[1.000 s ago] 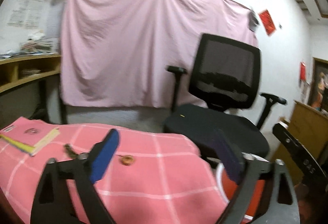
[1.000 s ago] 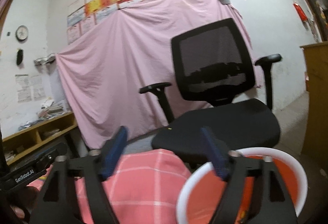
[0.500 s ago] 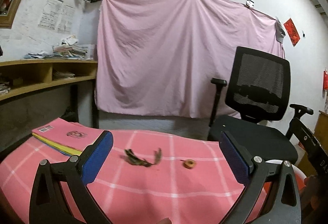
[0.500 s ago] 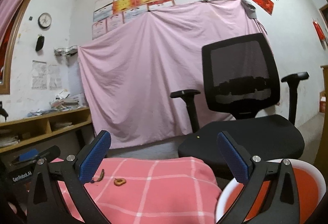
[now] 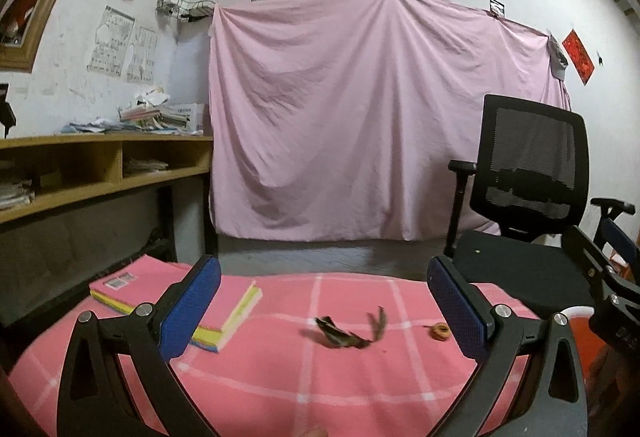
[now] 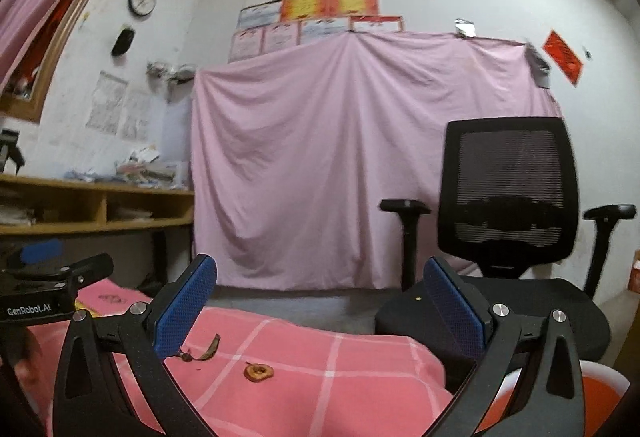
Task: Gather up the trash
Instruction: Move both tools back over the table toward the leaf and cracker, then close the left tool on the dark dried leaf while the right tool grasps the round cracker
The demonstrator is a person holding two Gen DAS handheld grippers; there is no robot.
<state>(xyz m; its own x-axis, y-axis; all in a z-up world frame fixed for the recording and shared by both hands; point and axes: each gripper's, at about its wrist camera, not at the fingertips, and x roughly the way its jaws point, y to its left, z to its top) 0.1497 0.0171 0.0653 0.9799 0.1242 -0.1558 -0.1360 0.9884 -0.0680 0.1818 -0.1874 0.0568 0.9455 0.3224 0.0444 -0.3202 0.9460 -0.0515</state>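
left gripper [image 5: 324, 301] spread wide, empty, over pink checked cloth [image 5: 304, 389], dark peel scrap [image 5: 348, 331] & dried fruit slice [image 5: 441, 330] ahead, right gripper [image 6: 320, 301] just opened wide, empty, orange bin w/ white rim [image 6: 600, 389] lower right

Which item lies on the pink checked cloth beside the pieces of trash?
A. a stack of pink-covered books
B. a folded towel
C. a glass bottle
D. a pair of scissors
A: a stack of pink-covered books rests on the pink checked cloth, left of the dark peel and small dried slice.
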